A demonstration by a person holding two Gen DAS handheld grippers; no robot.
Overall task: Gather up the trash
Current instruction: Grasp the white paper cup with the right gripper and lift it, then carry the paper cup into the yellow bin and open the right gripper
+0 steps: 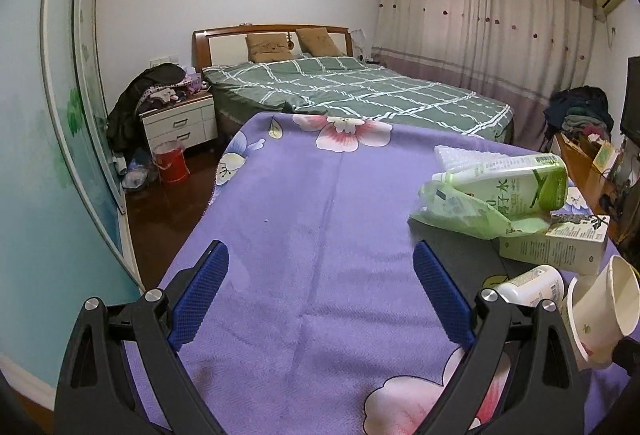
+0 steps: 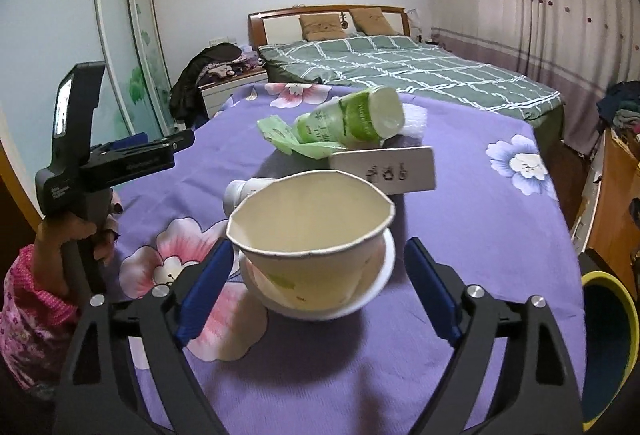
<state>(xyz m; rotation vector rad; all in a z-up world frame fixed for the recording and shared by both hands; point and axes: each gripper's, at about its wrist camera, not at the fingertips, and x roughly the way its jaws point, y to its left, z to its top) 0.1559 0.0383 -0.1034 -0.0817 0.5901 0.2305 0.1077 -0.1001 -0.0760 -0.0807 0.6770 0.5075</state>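
A purple flowered cloth (image 1: 304, 195) covers the near surface. Beyond its far edge stands a wooden bed with green checked bedding (image 1: 360, 91), a white nightstand (image 1: 180, 123) beside it.

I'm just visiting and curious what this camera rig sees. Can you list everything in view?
paper cups: two, cream-white, crumpled, lying nested between the right gripper's open jaws
green-label bottle: one, lying atop the pile
green plastic bag: one, under the bottle
carton: one, pale, beside the bottle
small white bottle: one, lying by the cups
purple floral cloth: one, covering the table
bin: one, yellow-rimmed, lower right
bed: one, green checked
left gripper: open, empty
right gripper: open
hand: one, pink sleeve
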